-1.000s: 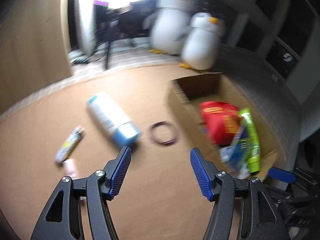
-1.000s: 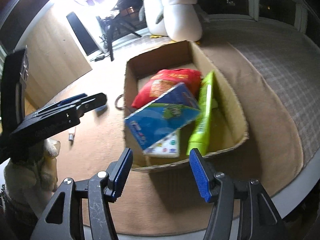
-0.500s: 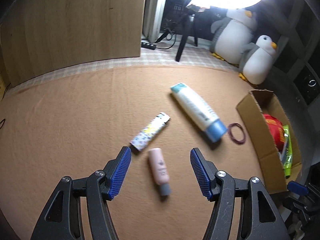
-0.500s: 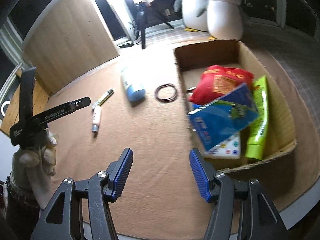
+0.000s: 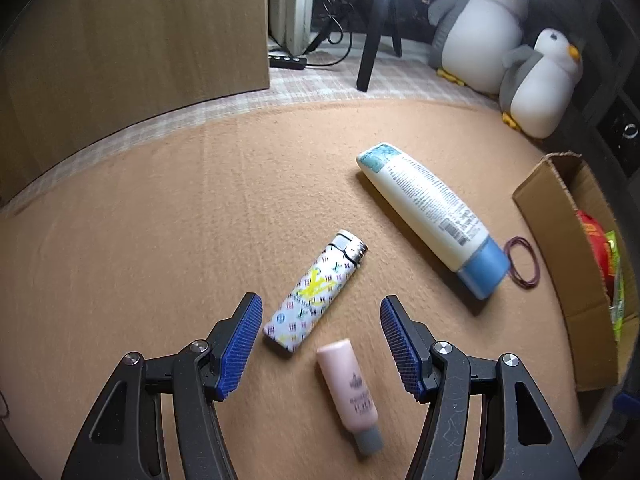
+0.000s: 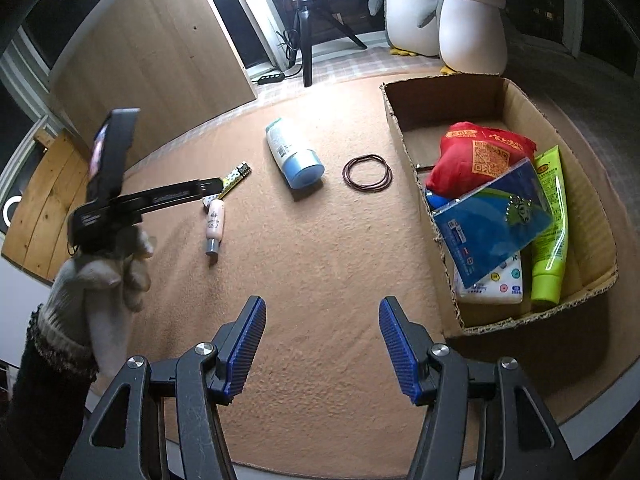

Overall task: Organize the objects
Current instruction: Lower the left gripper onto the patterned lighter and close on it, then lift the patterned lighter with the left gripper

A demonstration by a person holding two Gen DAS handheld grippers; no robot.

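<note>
The gloved left hand (image 6: 108, 268) tilts its left tool (image 5: 321, 340) down, jaws wide and empty, above the lighter (image 5: 316, 294) and pink tube (image 5: 352, 390).

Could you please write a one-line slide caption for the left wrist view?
Open left gripper hovers over a patterned lighter and pink tube on the tan mat.

Left gripper swings off the box and settles over the small items

The left gripper (image 5: 321, 344) now hangs above the patterned lighter (image 5: 316, 294) and the pink tube (image 5: 352, 392), which sit between its open jaws, where a second ago it faced the cardboard box (image 5: 560, 248) and the white bottle (image 5: 430, 216); the box now lies out at 3 o'clock. The right gripper (image 6: 322, 346) has drawn back from the box (image 6: 412, 160) toward 9 o'clock, over bare mat (image 6: 320, 264).
</note>
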